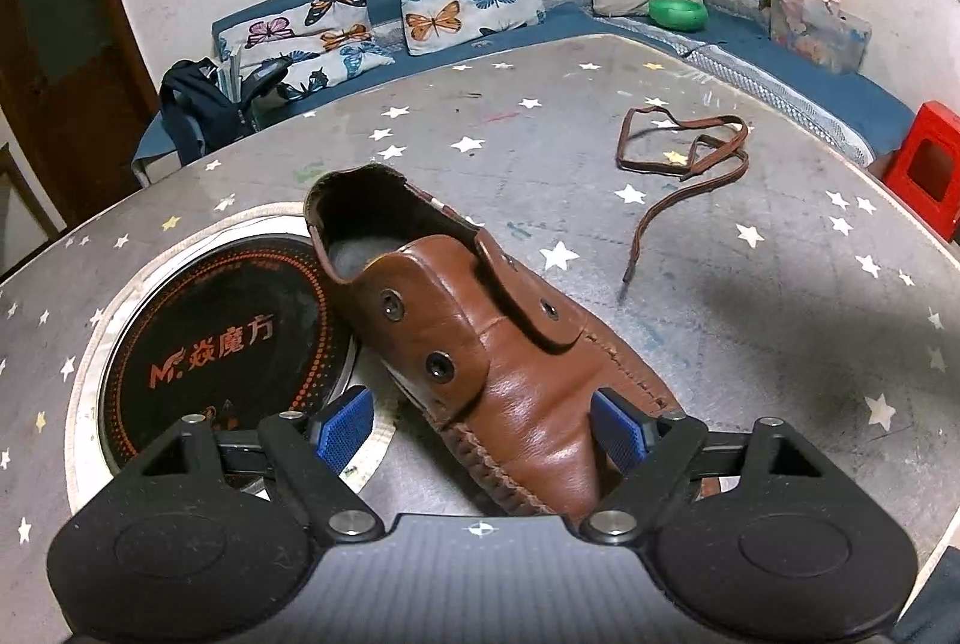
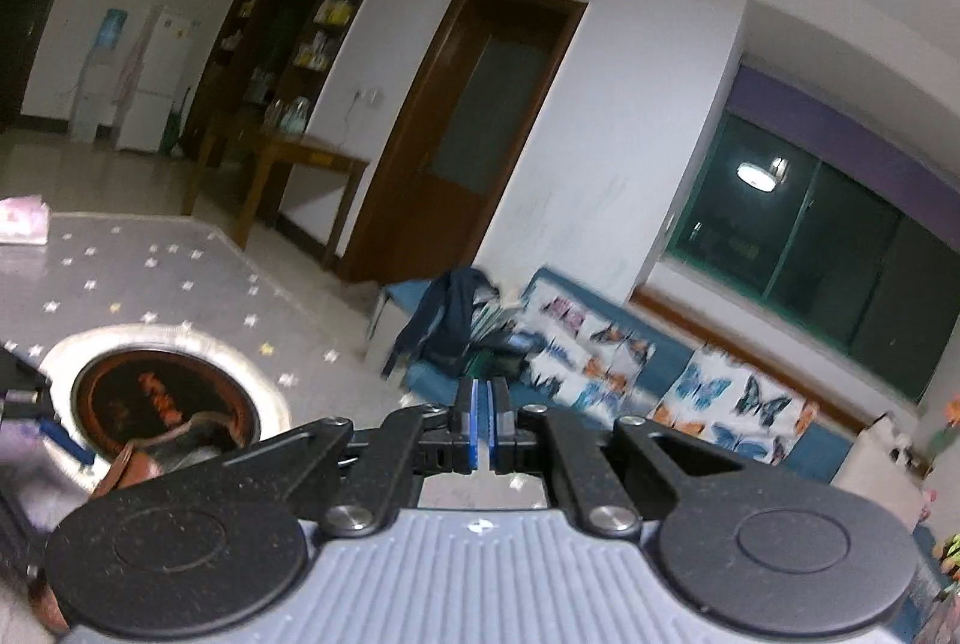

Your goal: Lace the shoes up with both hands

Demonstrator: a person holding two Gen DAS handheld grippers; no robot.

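A brown leather shoe (image 1: 480, 362) lies on the grey star-patterned table (image 1: 750, 320), its long axis running on a slant: the toe points toward the near edge and the left gripper (image 1: 489, 428), the open heel collar points away toward the far left, where it overlaps the round black induction plate (image 1: 204, 332) sunk into the tabletop. Its eyelets (three dark metal rings show) are empty.

The left gripper's jaws stand wide, one blue pad on either side of the toe; the right-hand pad lies against the leather, the left-hand one stands clear of it, so the shoe sits between them without being pinched.

The brown shoelace (image 1: 684, 164) lies loose in a tangle farther across the table toward the far right edge, well apart from the shoe, one tip trailing back toward the near side.

The right gripper (image 2: 482, 428) is closed pad to pad with nothing between, aimed over the table's far edge at the butterfly-print cushions (image 2: 708, 392).
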